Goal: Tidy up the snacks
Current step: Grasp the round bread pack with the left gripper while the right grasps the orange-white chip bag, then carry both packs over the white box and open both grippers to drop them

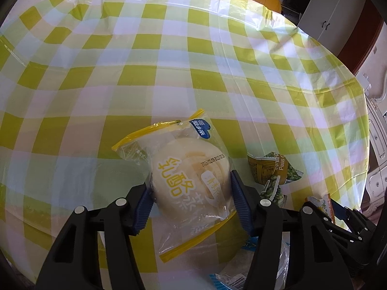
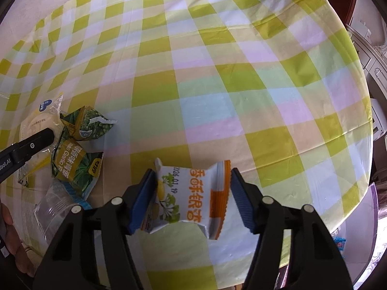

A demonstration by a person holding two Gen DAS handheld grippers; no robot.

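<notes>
Left gripper clamps the bun packet; right gripper clamps the orange packet, both near on the checked tablecloth. Advice: squeeze gently, lift straight, avoid the pea packets between them.

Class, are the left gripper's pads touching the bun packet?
Touching. In the left wrist view both blue pads press the sides of the bun packet.
</notes>
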